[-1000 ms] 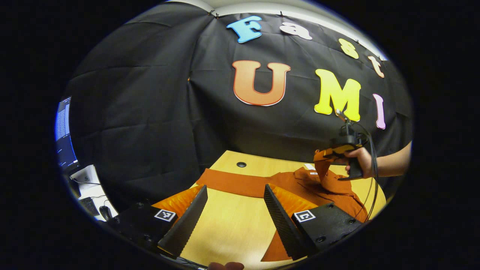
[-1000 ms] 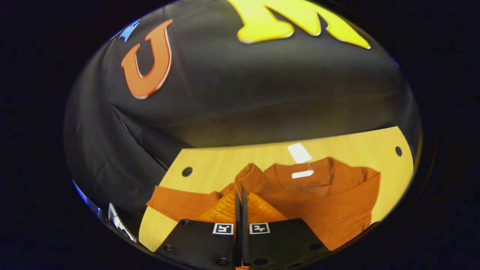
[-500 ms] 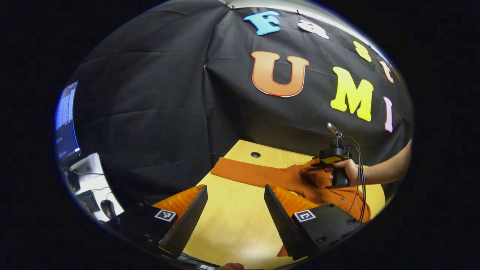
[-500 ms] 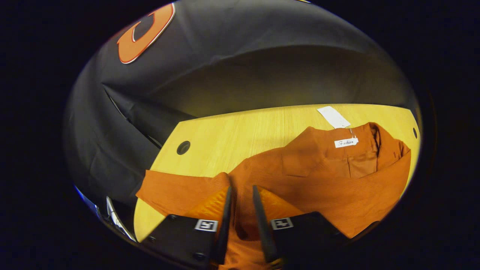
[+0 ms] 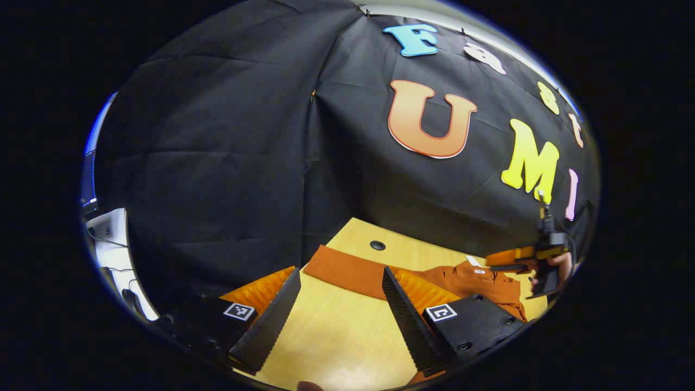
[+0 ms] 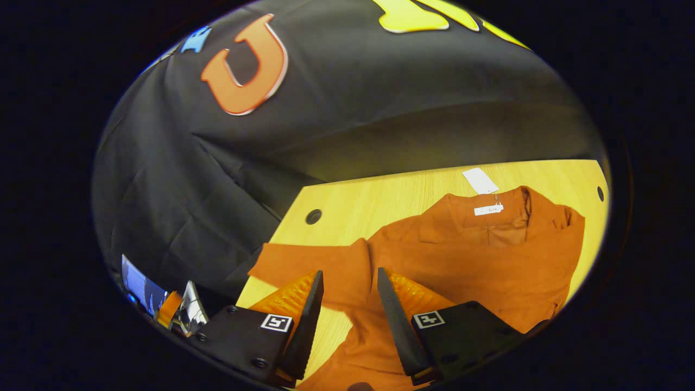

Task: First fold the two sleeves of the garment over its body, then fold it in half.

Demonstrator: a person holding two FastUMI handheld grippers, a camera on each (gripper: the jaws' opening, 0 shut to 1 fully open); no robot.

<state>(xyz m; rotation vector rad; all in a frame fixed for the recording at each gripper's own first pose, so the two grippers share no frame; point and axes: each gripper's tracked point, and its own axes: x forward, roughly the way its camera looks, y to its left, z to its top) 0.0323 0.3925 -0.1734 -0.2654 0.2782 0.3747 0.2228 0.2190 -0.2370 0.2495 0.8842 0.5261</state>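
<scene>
A rust-orange garment (image 6: 478,255) lies flat on the wooden table (image 6: 380,195), collar and white label (image 6: 488,209) toward the wall. One sleeve (image 6: 304,263) stretches out sideways to the table's edge; it appears as an orange band (image 5: 347,269) in the left gripper view. My right gripper (image 6: 350,277) is open just above the cloth where that sleeve meets the body, and a strip of fabric runs on under its fingers. My left gripper (image 5: 341,277) is open over bare table, short of the sleeve. A hand holds the right gripper (image 5: 516,259) at the far right, above the garment's body (image 5: 483,279).
A white paper tag (image 6: 480,181) lies on the table beyond the collar. The tabletop has round cable holes (image 6: 313,216) (image 6: 599,193) (image 5: 377,245). The black cloth wall stands close behind the table. A monitor (image 5: 89,174) and a desk (image 5: 108,244) stand off to the left.
My right gripper was shut on a sleeve cuff held up over the garment; it has lowered, opened and let the cuff go, then pulled back. My left gripper stayed open and swung left.
</scene>
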